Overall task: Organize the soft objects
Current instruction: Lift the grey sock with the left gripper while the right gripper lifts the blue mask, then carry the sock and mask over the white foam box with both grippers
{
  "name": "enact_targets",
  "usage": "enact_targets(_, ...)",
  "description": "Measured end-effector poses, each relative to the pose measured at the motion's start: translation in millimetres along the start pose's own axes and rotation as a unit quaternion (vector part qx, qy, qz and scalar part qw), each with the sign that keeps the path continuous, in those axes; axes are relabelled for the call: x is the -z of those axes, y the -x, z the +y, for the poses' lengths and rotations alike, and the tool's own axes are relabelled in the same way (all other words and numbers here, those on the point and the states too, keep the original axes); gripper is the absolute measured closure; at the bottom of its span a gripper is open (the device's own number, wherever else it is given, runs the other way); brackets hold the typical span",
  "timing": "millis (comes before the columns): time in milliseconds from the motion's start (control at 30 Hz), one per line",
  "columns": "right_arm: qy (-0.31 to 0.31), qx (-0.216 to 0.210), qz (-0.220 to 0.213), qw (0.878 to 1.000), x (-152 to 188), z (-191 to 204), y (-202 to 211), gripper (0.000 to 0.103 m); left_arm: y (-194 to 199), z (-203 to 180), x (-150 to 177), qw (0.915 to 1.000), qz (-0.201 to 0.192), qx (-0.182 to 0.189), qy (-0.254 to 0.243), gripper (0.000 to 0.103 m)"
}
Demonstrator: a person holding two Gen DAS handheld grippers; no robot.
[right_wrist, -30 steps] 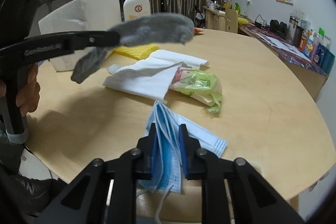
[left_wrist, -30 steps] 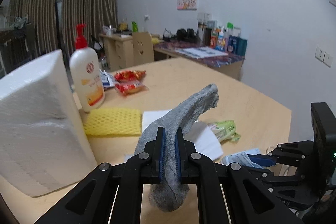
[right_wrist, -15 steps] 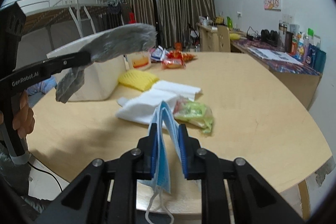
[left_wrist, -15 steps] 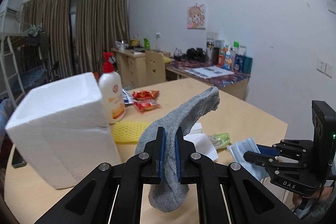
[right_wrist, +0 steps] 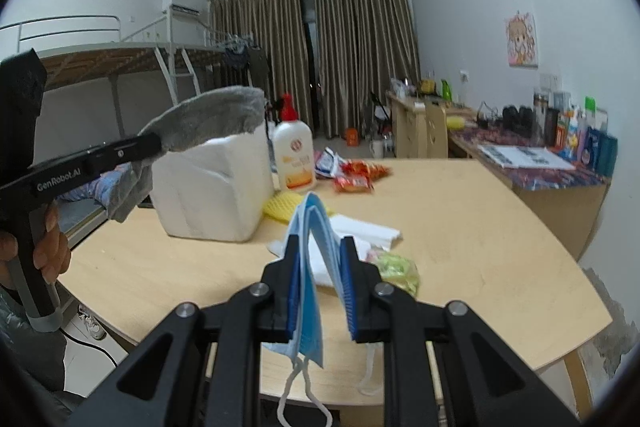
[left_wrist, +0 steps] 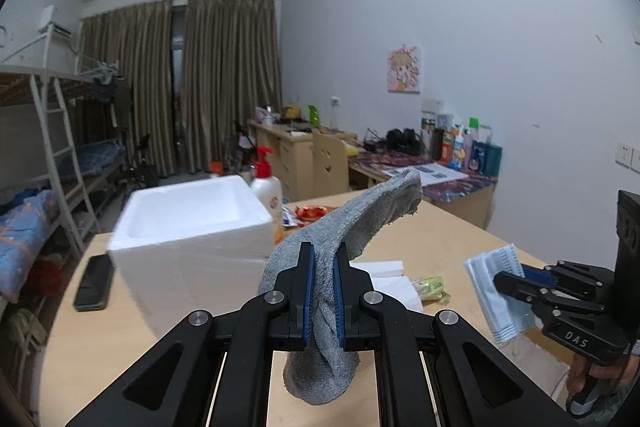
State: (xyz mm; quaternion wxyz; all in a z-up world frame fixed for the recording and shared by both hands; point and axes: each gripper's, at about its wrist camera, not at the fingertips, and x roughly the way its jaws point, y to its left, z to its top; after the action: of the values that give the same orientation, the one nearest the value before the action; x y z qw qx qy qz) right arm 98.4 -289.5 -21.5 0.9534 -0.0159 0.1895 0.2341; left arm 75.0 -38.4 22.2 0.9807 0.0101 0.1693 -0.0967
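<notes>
Drooping limp at frame centre, the grey knitted sock (left_wrist: 340, 255) sits pinched mid-length in the left gripper (left_wrist: 322, 297); the right gripper (right_wrist: 320, 283) clamps a light, floppy blue pleated face mask (right_wrist: 310, 247).

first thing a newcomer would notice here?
Both grippers are loaded and lifted above the table: the left gripper pinches a grey sock, the right gripper a blue face mask. Next, the open white foam box at the table's left side, near the sock.
</notes>
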Motion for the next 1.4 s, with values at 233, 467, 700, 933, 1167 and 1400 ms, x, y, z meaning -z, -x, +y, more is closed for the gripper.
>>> enact_targets(233,0.014,-0.012,-0.047,0.999,-16,20,28,0.080,51,2,-5,0.9982,-0.043,-0.041,0.000,0.094)
enact_targets(467,0.037,-0.035,-0.073,0.996,-23,43,43,0.080,91,5,-7,0.9948,-0.069,-0.074,-0.006,0.094)
enact_targets(700,0.056,-0.060,-0.090,0.993,-27,66,51,0.080,118,10,-6,0.9920,-0.084,-0.093,-0.010,0.094)
enact_targets(933,0.073,-0.085,-0.097,0.989,-30,88,50,0.080,142,20,-3,0.9883,-0.097,-0.118,-0.002,0.094)
enact_targets(1167,0.082,-0.104,-0.096,0.987,-31,101,44,0.080,151,31,3,0.9865,-0.096,-0.133,0.005,0.094)
enact_targets(1400,0.086,-0.113,-0.088,0.986,-32,108,37,0.080,147,40,4,0.9863,-0.088,-0.139,0.013,0.094)
